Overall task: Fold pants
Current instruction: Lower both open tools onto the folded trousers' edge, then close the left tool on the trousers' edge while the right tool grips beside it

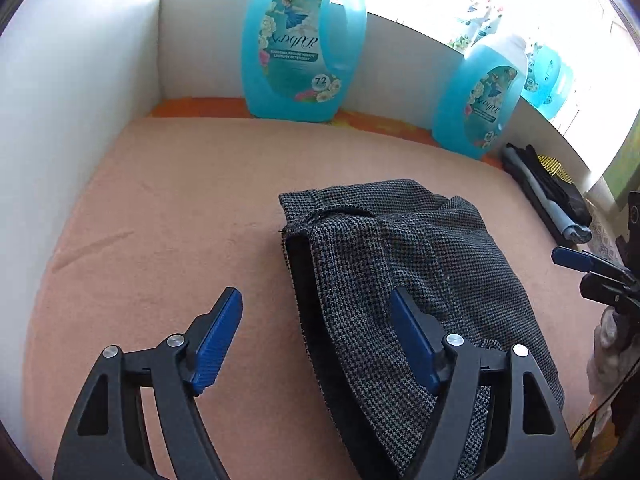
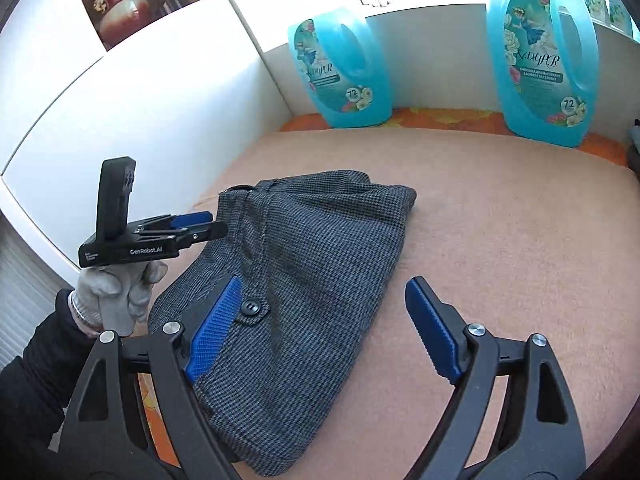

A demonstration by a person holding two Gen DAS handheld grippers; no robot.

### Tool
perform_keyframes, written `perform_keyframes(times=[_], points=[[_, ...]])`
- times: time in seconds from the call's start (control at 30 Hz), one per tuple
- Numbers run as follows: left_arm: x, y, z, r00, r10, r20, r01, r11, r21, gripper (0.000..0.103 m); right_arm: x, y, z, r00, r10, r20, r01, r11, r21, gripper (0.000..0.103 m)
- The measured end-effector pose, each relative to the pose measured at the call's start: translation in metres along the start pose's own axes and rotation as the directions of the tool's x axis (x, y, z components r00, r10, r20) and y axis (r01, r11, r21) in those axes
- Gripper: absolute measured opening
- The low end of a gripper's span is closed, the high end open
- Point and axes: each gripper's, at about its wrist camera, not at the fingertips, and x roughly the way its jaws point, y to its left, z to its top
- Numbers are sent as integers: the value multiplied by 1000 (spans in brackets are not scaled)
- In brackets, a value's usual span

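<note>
The dark grey houndstooth pants [image 1: 404,272] lie folded into a compact bundle on the peach blanket [image 1: 168,216]. They also show in the right wrist view [image 2: 304,272], with a black button [image 2: 251,307] near the front. My left gripper [image 1: 316,312] is open and empty, hovering over the bundle's left edge. My right gripper [image 2: 324,300] is open and empty, over the bundle's right part. The left gripper also shows in the right wrist view [image 2: 192,222], held by a gloved hand [image 2: 120,292]. The right gripper also shows at the right edge of the left wrist view [image 1: 576,260].
Two blue detergent jugs [image 1: 300,48] [image 1: 480,96] stand at the back against a low white wall. A white panel [image 1: 72,100] borders the left. Dark folded items [image 1: 548,196] lie at the right edge. A red vase [image 2: 120,8] sits on a shelf.
</note>
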Motion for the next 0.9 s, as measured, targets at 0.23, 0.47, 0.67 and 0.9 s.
perform_keyframes(times=[0.23,0.47,0.67,0.9], points=[[20,4,13,998,-57,-12,56,997,-47,75,59,-44,23,996,41,-78,-34,995,97,86],[40,6,18,995,-90,-36,87,994,-65,77,97,-48,30,993,65,-102,-56,994,90,84],[50,4,19,992,-123,-28,121,990,-72,73,108,-34,32,988,92,-127,-87,995,48,73],[42,-8,18,992,-127,16,127,991,-41,36,99,-31,32,995,70,-76,-63,994,95,23]])
